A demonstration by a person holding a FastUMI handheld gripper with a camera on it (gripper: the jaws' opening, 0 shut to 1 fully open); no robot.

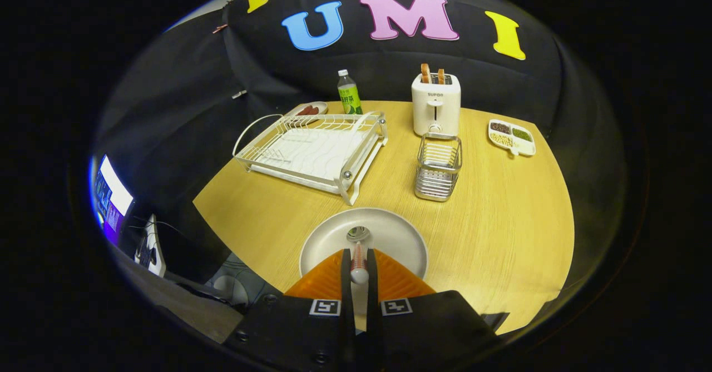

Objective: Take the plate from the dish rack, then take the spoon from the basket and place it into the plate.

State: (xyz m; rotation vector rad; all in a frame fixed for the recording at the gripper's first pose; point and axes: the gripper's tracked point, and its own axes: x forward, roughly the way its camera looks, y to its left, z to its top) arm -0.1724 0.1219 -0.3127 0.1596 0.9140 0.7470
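Gripper view had the claw (359, 269) nearly closed, its two fingers (346, 272) squeezed onto the handle of a small metal spoon (359, 249) with a ribbed reddish grip. So yeah, both fingers were pressing on it, just a sliver of gap taken up by the handle. The spoon's bowl stuck out at 12 o'clock from the fingertips and sat over the middle of a round off-white plate (397, 238); couldn't tell if the bowl was actually touching the plate or just above it.

That plate was lying flat on the light wooden table (500, 222), right ahead of the fingers. At about 11 o'clock from the plate was the white wire dish rack (311, 149), with nothing standing in its slots. At roughly 1 o'clock, the little silver wire basket (438, 166) looked empty too. Just beyond the basket stood a white toaster (435, 105) with two slices of toast poking out the top. Further off at 2 o'clock, a small white divided dish (512, 137) held dark, green and pale bits in separate compartments. A green-labelled plastic bottle (349, 94) stood behind the rack.
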